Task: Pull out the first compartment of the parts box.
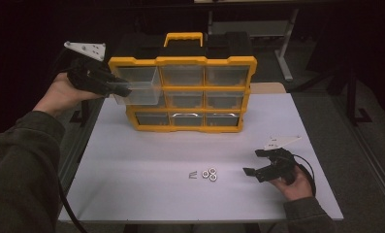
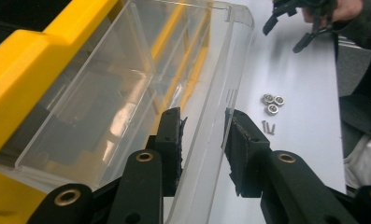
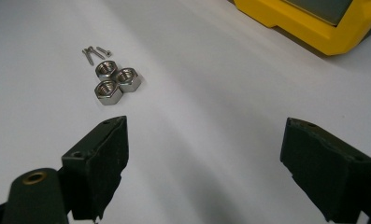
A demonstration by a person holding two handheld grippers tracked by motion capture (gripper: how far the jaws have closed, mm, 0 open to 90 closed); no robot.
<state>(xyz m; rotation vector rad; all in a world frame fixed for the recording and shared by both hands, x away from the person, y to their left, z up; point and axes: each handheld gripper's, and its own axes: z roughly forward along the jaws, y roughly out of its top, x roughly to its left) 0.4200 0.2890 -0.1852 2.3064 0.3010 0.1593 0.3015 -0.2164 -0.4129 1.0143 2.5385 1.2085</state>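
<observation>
Clear drawer (image 2: pixel 141 88) front wall clamped between left jaws (right jaws released), bare table (image 1: pixel 146 160) below.

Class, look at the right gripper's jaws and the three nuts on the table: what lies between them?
Bare white table separates the right gripper from the nuts, as the right gripper view shows.

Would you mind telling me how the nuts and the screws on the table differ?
The nuts are three thick six-sided rings with a hole through each; the screws are thin, pointed pins. The nuts huddle touching one another, while the screws lie fanned out beside them. Both are silvery metal, resting loose on the white table.
</observation>
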